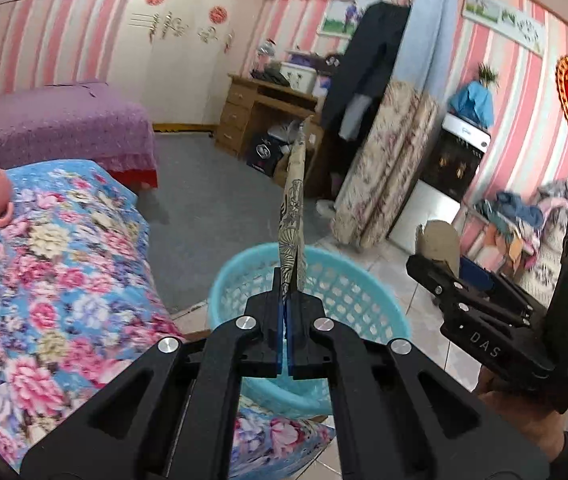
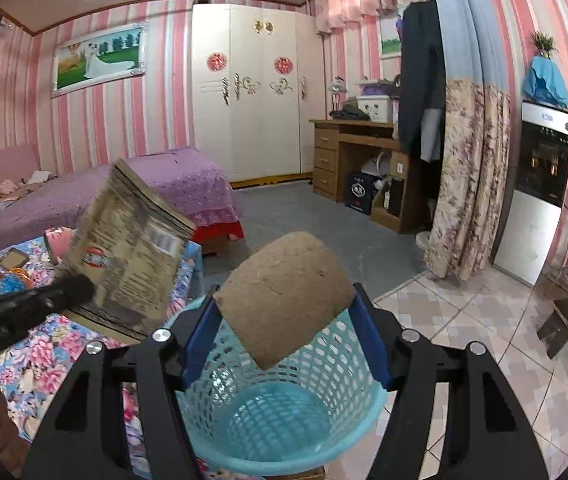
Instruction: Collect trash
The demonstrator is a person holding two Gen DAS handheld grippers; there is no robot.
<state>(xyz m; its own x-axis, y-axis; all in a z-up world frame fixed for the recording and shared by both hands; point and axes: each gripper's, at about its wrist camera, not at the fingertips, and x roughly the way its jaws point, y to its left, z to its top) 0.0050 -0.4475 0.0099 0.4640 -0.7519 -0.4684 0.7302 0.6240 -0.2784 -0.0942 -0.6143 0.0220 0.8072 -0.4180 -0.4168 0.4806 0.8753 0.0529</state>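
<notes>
One flat packet (image 1: 294, 204) upright, edge-on above basket (image 1: 368, 300)

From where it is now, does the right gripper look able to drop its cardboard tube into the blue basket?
Probably yes. The right gripper holds the cardboard tube just above the blue basket, whose open mouth looks empty. The left gripper's snack packet sits off to one side.
</notes>
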